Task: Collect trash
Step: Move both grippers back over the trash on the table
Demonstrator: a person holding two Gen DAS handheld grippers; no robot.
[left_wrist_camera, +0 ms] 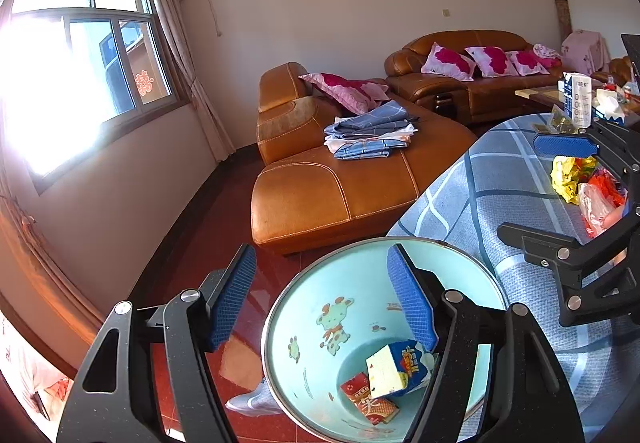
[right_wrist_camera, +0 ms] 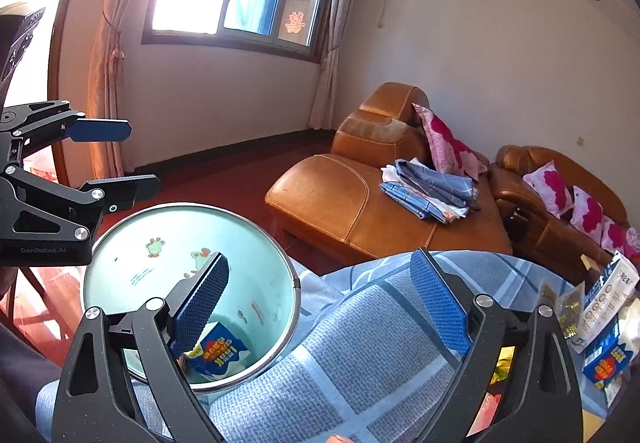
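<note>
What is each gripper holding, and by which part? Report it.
Nothing is held. The left gripper and right gripper are both open; the blue carton already lies in the bin.

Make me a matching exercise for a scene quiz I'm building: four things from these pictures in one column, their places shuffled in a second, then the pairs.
Things:
1. blue snack box
2. folded blue cloths
3. yellow wrapper
4. milk carton

Places:
A. on the orange sofa
B. inside the pale blue bin
C. upright at the table's far end
D. crumpled on the blue checked tablecloth

Pairs: 1-B, 2-A, 3-D, 4-C
</note>
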